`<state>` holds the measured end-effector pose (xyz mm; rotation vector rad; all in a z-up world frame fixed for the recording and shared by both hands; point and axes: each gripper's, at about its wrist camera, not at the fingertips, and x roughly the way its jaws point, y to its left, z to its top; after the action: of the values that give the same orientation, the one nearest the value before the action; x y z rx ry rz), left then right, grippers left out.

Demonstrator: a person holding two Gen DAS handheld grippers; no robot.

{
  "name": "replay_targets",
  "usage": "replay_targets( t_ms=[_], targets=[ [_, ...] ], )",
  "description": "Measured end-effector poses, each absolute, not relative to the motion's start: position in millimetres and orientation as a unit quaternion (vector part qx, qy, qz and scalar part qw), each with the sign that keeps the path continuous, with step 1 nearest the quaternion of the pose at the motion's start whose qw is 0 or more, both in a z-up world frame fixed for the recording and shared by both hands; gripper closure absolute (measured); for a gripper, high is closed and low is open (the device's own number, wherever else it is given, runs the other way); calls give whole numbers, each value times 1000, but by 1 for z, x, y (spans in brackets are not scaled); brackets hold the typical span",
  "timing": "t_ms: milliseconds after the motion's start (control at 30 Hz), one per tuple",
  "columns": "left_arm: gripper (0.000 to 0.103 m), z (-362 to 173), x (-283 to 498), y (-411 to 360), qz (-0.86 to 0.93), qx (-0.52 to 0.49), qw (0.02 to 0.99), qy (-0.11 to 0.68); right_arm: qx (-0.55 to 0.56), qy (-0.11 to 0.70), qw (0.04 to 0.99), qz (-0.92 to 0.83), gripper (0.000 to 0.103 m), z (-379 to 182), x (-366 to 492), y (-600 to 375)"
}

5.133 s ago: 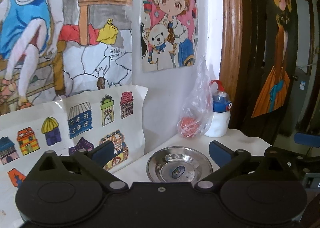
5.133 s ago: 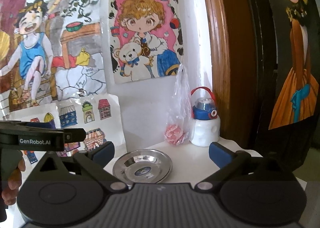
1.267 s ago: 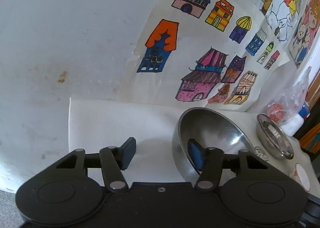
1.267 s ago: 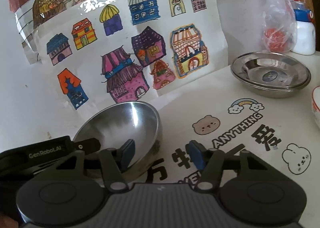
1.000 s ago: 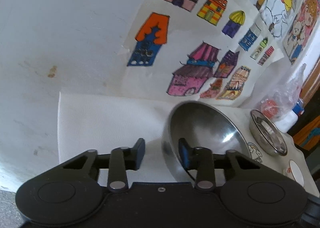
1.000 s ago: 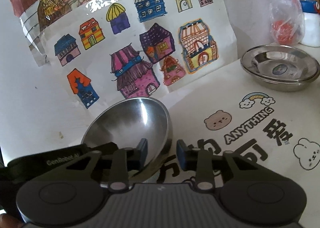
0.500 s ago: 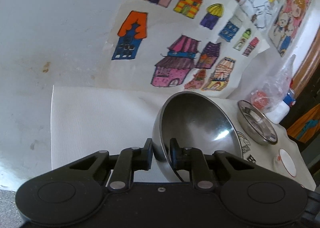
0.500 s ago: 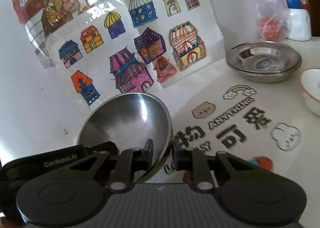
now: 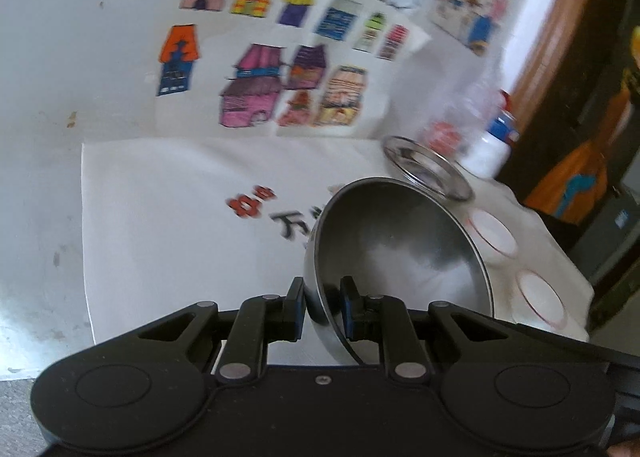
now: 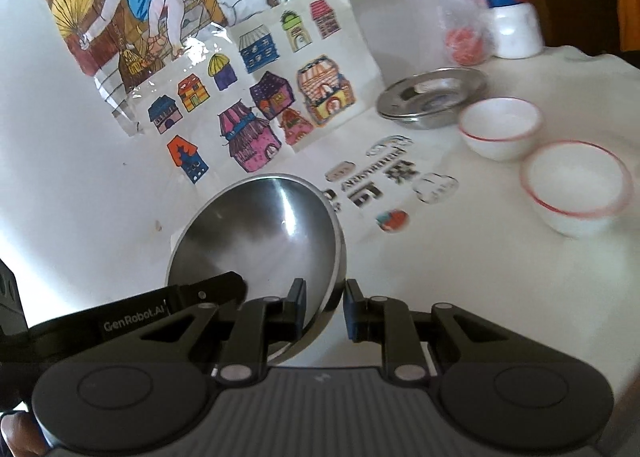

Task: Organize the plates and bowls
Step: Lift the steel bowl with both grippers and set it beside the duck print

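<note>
A large steel bowl (image 9: 400,253) is held off the table by both grippers. My left gripper (image 9: 322,307) is shut on its near-left rim. My right gripper (image 10: 324,307) is shut on the right rim of the steel bowl (image 10: 260,233); the left gripper's body (image 10: 168,307) shows at its left edge. A stack of steel plates (image 10: 432,97) sits at the back; it also shows in the left wrist view (image 9: 428,169). Two white bowls with red rims (image 10: 500,127) (image 10: 576,187) stand right of the plates; they show in the left view too (image 9: 492,237) (image 9: 540,299).
A white printed tablecloth (image 10: 440,257) covers the table. Drawings of houses (image 10: 256,97) lean on the wall behind. A plastic bag with something red (image 10: 464,37) and a white bottle with a blue cap (image 10: 512,21) stand at the back right. The table edge runs along the right.
Both grippers have lifted the steel bowl off the cloth and carried it rightwards, towards the plates and white bowls. About a second ago both closed onto its rim.
</note>
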<state>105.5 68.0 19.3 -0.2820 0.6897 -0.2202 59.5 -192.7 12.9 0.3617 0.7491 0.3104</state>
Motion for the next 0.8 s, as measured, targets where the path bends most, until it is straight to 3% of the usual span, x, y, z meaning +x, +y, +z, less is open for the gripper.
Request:
replay_targets(
  t_ms=[433,800],
  targets=[
    [82,21,34,29,-146,-100,918,355,185,369,900,139,74,10,1,-210],
    [82,9,30,28,-140,-96,911,376,171,378,901,127,72,2,2,-208]
  ],
)
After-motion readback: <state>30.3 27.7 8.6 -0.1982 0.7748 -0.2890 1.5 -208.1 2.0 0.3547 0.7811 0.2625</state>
